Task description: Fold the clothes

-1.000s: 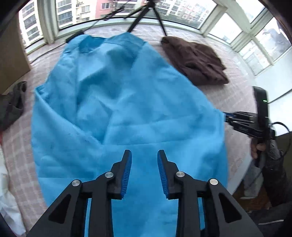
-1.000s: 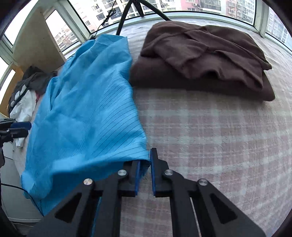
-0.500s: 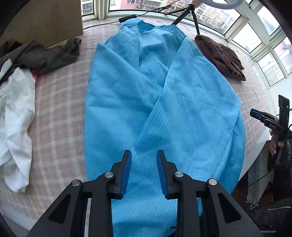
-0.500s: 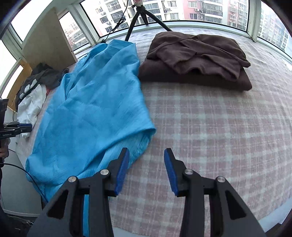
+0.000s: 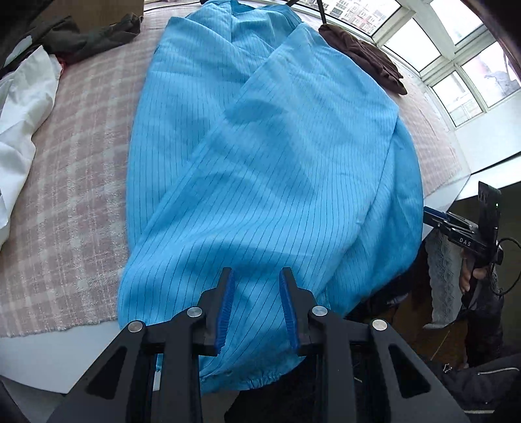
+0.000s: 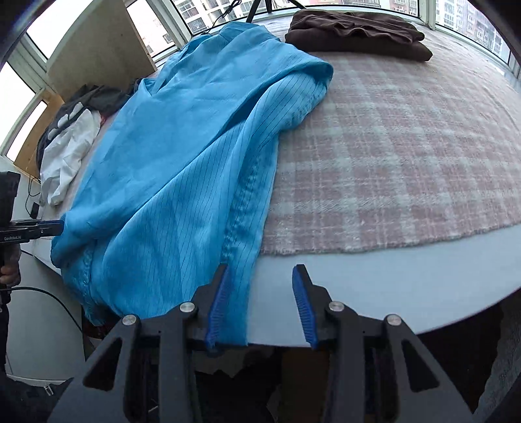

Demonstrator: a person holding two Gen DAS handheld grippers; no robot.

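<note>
Bare pink-and-white checked blanket (image 6: 390,156) lies free right of the blue pinstriped fabric garment (image 6: 182,156). A folded dark brown garment (image 6: 358,29) blocks the far edge; crumpled white cloth (image 5: 22,107) crowds the left.

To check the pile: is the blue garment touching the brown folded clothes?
Cannot tell. In the right wrist view the blue garment reaches the brown folded clothes, but no gap or contact shows plainly.

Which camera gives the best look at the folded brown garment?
The right wrist view: the folded brown garment lies whole and unobstructed at the far end of the plaid blanket. The left wrist view shows only part of it, behind the blue garment.
</note>
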